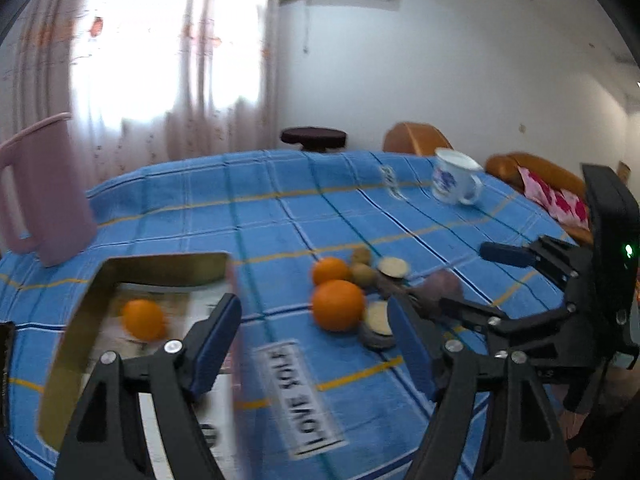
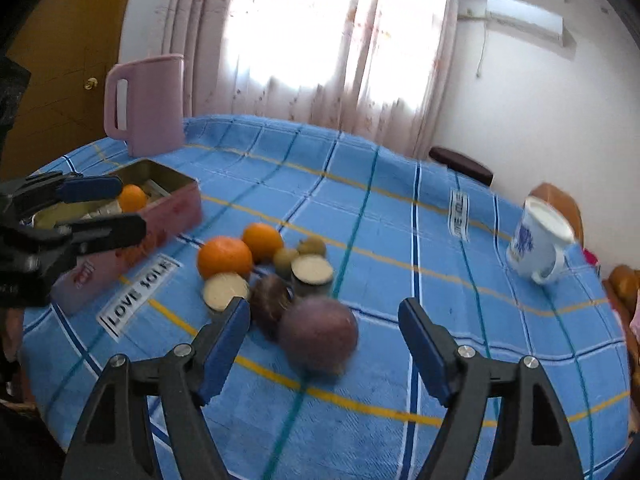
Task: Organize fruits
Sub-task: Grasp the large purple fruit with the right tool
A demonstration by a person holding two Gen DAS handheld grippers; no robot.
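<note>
On the round table under its blue plaid cloth [image 2: 400,240] we record a rectangular metal tin with gold inner walls and a reddish outside [image 2: 168,204], holding one small orange [image 2: 132,198] on printed paper; in the left wrist view the same orange [image 1: 143,319] lies near the tin's middle. Just beside the tin, on the cloth, we note a white label reading "LOVE SOLE" [image 2: 136,294]. Past it sits the loose fruit cluster: two round oranges [image 2: 225,258] touching each other, two small brownish-green kiwis [image 2: 311,246] behind them, two cut halves with pale flesh facing up [image 2: 225,292], a dark brown rough-skinned fruit [image 2: 270,304], and a large purple round fruit [image 2: 318,334] nearest the right camera, blurred. We hold the left gripper [image 1: 316,344] over the tin's near edge and the cloth, its blue-padded fingers [image 1: 216,336] spread apart and grasping nothing. We hold the right gripper [image 2: 324,340] low by the cluster, fingers [image 2: 228,340] released and wide, the purple fruit lying between them without visible contact. Further items: a tall pink plastic jug with handle [image 2: 150,104] behind the tin, and a white enamel mug with blue flowers [image 2: 538,240] well apart at the table's far right edge.
</note>
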